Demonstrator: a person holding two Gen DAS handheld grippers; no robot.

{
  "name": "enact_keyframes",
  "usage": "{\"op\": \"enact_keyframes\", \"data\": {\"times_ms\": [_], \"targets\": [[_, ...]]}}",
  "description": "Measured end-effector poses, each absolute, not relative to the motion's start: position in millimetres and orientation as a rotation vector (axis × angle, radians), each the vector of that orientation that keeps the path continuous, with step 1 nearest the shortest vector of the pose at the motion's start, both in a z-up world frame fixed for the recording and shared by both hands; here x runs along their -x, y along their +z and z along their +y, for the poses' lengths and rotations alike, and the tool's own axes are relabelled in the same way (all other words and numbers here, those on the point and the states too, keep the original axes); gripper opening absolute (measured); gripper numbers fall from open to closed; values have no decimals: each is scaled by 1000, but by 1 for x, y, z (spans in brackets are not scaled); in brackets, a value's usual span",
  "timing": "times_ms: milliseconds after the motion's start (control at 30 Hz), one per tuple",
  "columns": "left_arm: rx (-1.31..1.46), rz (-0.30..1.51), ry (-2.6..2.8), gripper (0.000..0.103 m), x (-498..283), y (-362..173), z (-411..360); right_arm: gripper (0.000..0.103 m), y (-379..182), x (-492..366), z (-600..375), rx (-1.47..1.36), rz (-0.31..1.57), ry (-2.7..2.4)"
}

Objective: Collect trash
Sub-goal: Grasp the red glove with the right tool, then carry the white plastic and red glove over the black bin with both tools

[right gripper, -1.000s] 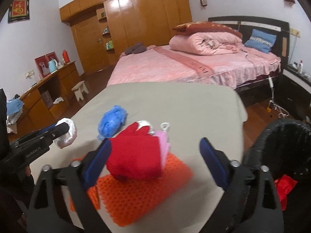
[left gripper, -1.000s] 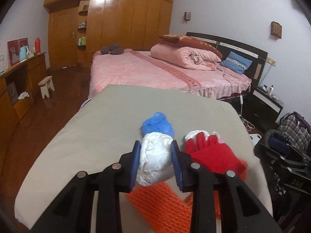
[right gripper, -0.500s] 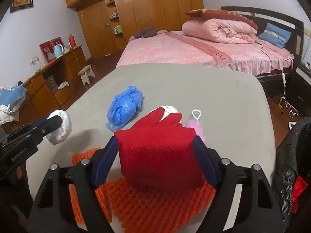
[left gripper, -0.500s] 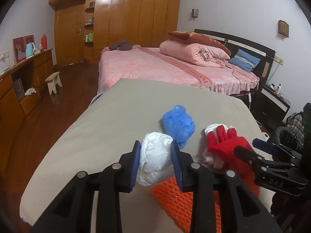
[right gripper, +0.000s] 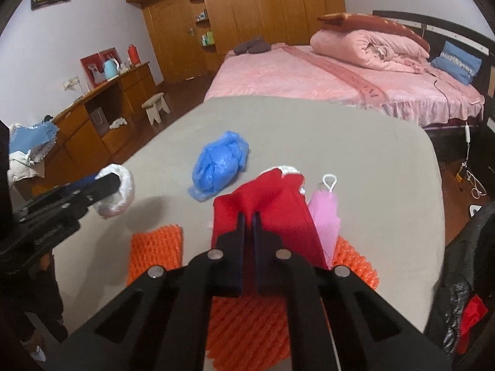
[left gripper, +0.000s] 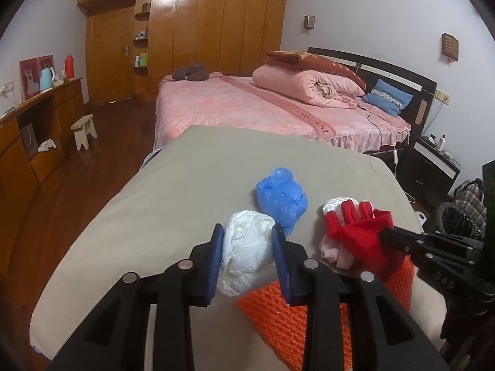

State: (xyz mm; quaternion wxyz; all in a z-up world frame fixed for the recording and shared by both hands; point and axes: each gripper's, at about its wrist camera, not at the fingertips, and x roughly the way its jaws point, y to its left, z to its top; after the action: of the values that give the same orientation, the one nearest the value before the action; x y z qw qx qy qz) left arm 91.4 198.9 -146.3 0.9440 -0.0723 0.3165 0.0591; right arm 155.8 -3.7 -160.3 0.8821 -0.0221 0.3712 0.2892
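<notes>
- Bedroom backdrop: a pink bed (left gripper: pixel 278 108) at 12 o'clock beyond my counter (left gripper: pixel 173 191), wooden wardrobes (left gripper: pixel 201 31) on the far wall, and a low wooden cabinet (left gripper: pixel 34 130) at 9 o'clock.
- On the grey-covered counter I see a blue plastic bag wad (left gripper: pixel 281 196) lying alone, well ahead of both tools at about 12 o'clock.
- My left gripper (left gripper: pixel 247 256) points straight ahead, roughly level, and its fingers clamp a crumpled white wad (left gripper: pixel 246 258) between the blue pads, raised off the counter; from the right wrist it shows at 9 o'clock (right gripper: pixel 105 187).
- My right gripper (right gripper: pixel 248 225) reaches forward and slightly downward, fingers pinched nearly together on a fold of the red glove (right gripper: pixel 269 213), which tents upward from the grip.
- From the left wrist that right gripper comes in from 3 o'clock, its tip against the glove (left gripper: pixel 362 235).
- Under the glove lies an orange mesh sheet (right gripper: pixel 154 247), with a pink item (right gripper: pixel 324 213) touching the glove at its 3 o'clock side.
- A black-lined trash bin (right gripper: pixel 458 278) sits at 4 o'clock off the counter edge, something red inside.
</notes>
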Motion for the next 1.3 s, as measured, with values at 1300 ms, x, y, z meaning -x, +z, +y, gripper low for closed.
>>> {"op": "enact_keyframes", "data": {"times_ms": [1300], "targets": [[94, 543, -92, 31, -97, -68, 93, 4, -33, -124, -140, -132, 534, 473]]}}
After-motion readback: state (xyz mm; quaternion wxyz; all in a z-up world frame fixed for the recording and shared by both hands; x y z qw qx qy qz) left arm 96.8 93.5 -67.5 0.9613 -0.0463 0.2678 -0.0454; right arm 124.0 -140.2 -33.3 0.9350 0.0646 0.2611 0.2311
